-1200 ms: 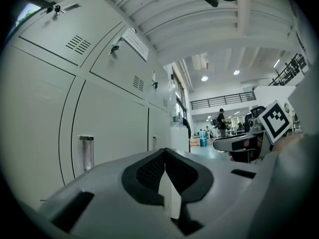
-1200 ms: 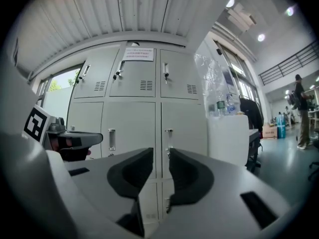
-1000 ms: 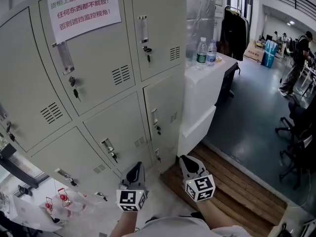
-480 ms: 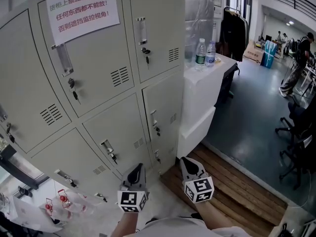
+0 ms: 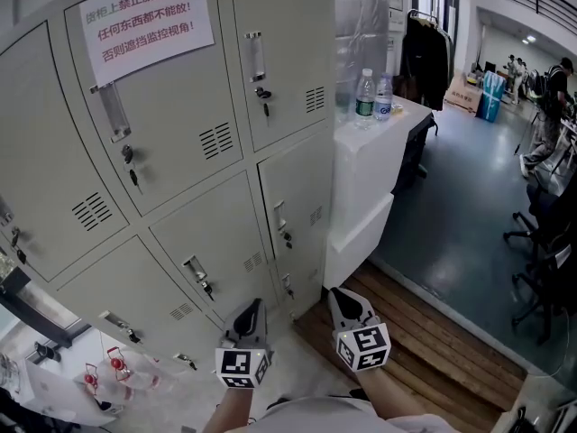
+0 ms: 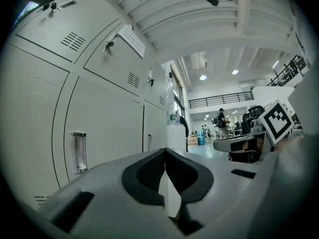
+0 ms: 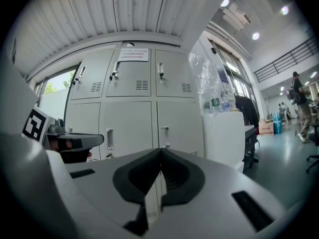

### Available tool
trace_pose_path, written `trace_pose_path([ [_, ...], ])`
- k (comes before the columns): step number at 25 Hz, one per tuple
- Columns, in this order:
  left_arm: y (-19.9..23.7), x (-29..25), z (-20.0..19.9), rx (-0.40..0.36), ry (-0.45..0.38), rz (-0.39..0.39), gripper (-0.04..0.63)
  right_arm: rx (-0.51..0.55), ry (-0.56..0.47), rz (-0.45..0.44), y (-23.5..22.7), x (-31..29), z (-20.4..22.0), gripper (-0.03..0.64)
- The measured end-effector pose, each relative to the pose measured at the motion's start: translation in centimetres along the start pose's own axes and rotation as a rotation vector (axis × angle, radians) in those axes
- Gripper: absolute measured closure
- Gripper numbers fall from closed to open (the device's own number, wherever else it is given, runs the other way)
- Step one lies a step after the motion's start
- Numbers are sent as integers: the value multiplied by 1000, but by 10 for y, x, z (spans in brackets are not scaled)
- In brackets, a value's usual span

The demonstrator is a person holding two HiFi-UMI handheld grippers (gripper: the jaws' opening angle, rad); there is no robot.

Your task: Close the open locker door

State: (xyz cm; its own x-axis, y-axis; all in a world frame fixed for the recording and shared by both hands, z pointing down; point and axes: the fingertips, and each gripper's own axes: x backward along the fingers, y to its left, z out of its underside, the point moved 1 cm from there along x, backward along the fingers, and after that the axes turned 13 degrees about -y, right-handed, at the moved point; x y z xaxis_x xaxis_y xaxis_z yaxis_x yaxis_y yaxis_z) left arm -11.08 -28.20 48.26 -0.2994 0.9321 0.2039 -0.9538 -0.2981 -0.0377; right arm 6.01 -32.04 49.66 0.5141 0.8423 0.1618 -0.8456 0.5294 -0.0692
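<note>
A bank of grey metal lockers (image 5: 180,115) fills the left of the head view, with a paper notice in red print (image 5: 147,14) on an upper door. Every door I can see lies flush with its frame. My left gripper (image 5: 254,307) and right gripper (image 5: 337,292) are low in front of me, side by side, pointing level at the bottom row. Both are shut with nothing between the jaws. The left gripper (image 6: 164,152) faces a lower door with a handle (image 6: 77,151). Beyond the right gripper (image 7: 160,151) stands the locker front (image 7: 127,126).
A white cabinet (image 5: 365,179) with two water bottles (image 5: 366,93) stands right of the lockers. Wooden planking (image 5: 424,327) lies beneath it, then dark floor with office chairs (image 5: 550,260). Dark coats (image 5: 428,57) hang behind. People (image 5: 548,93) are far off. Small red items (image 5: 101,370) sit at the lower left.
Both grippers stay where they were. Only the head view has drifted slightly, shifting the lockers a little to the left.
</note>
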Motion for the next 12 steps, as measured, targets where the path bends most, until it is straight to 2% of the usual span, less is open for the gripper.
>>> trace_pose_path([
  [12,-1,1,0,-2,3,-1,586,-17,-4,0,3,2,-2,604],
])
